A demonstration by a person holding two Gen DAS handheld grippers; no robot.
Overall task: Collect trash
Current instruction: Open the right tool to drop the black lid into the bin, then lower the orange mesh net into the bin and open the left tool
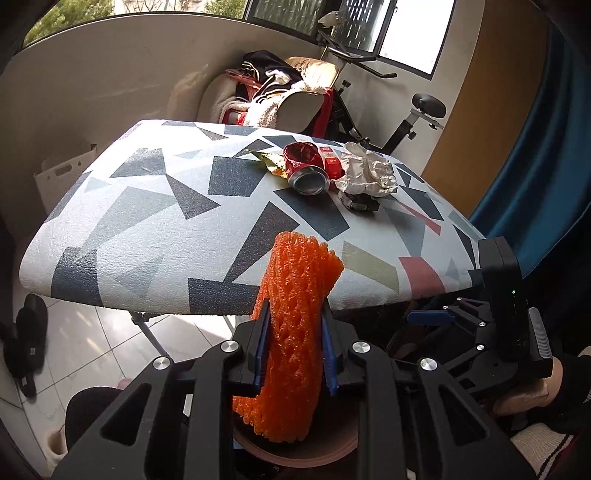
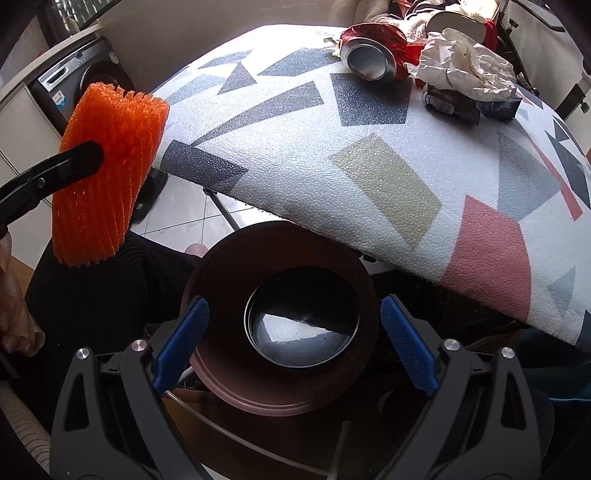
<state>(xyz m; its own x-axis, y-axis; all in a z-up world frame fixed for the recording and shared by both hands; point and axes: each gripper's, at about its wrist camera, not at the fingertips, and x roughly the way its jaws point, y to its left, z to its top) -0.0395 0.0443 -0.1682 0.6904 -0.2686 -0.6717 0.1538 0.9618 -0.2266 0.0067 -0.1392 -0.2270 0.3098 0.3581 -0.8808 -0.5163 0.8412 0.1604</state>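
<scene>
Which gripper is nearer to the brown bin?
Right. The right gripper flanks the brown bin with open jaws; the left gripper holds the orange foam net above its edge.

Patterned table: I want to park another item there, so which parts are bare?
The patterned table is bare across its left half and the near edge by the orange foam net. The far right is crowded: crushed can, crumpled paper, wrappers.

Two wrist fisheye views, both at the near edge of the patterned ironing board point(image 1: 147, 206).

Left wrist view looks slantwise down across the board toward the window point(image 1: 369, 26). Right wrist view tilts steeper, close over a brown bin point(image 2: 280, 332). Shared: board top, crushed can point(image 1: 308, 168) point(image 2: 369, 55), crumpled paper point(image 1: 367, 171) point(image 2: 465, 62), orange foam net point(image 1: 295, 332) point(image 2: 107, 173).
</scene>
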